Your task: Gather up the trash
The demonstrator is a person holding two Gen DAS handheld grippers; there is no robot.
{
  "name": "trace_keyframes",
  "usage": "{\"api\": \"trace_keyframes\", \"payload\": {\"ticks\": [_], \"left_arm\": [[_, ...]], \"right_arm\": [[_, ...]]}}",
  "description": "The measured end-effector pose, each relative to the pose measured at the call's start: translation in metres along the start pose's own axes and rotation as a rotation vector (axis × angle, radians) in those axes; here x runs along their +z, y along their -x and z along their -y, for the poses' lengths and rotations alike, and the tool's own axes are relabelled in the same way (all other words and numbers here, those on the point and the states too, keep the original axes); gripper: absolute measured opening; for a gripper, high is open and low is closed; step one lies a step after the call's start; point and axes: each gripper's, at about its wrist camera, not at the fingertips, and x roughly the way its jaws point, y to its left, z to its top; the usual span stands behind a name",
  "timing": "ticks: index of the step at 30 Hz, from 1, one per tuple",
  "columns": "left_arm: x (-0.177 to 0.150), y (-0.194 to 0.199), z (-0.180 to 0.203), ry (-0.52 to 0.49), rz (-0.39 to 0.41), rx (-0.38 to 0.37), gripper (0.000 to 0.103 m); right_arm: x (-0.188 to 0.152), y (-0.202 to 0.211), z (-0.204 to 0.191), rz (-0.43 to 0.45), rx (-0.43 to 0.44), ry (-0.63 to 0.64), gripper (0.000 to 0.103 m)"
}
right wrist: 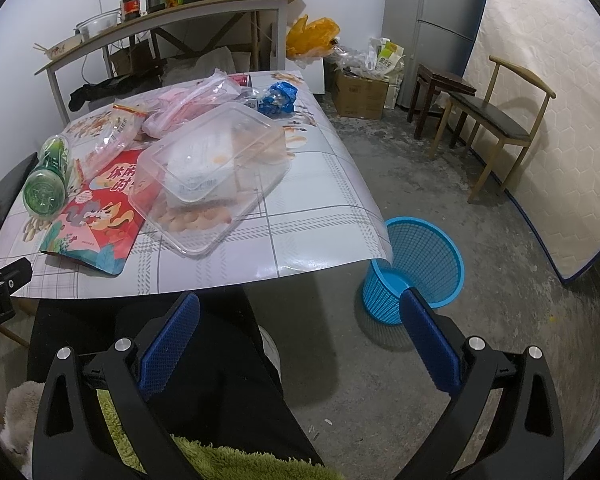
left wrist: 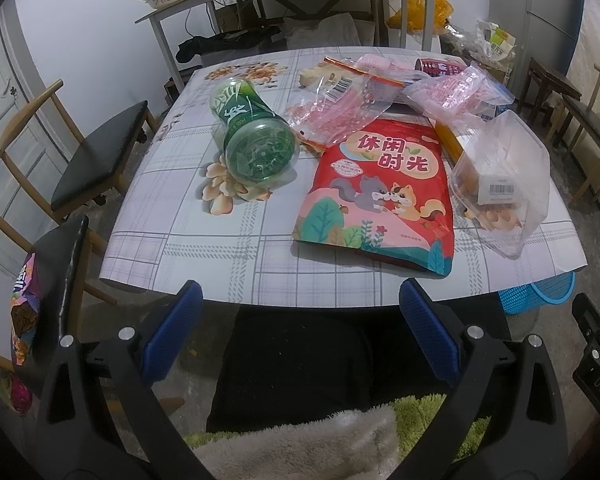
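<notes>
Nearest, both grippers are held short of the table's near edge, over the person's dark-clad lap. The left gripper (left wrist: 300, 316) is seen with its blue pads spread wide, nothing between them and nothing touched. The right gripper (right wrist: 300, 328) is likewise spread wide and empty; its right pad overlaps, in view, the blue mesh basket (right wrist: 414, 264), which stands on the concrete floor just beside the table's near right corner, partly under the overhanging cloth.

A bare strip of checked tablecloth (left wrist: 228, 256) is left along the near edge. Behind it, toward the right, a red snack bag (left wrist: 378, 196) lies flat. A clear plastic tray (right wrist: 208, 176) rests near the right edge, overlapping the red bag's right side. Left of the bag, a green bottle (left wrist: 252, 136) lies on its side, its base turned toward the near edge; open cloth is seen to its left as far as the left edge.

Farther back, crumpled clear and pink wrappers (left wrist: 340, 100) are piled behind the red bag, and a blue wrapper (right wrist: 278, 98) lies near the far right corner. Open floor is seen to the right of the table.
</notes>
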Motion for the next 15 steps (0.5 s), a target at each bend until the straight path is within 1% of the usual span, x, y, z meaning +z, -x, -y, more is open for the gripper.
{"api": "trace_keyframes", "payload": {"ticks": [15], "left_arm": [[0.0011,-0.0045,-0.0028,-0.002,-0.012,0.000,0.095]], "right_arm": [[0.0004,-0.0048,-0.0031,-0.017,0.010,0.002,0.097]]}}
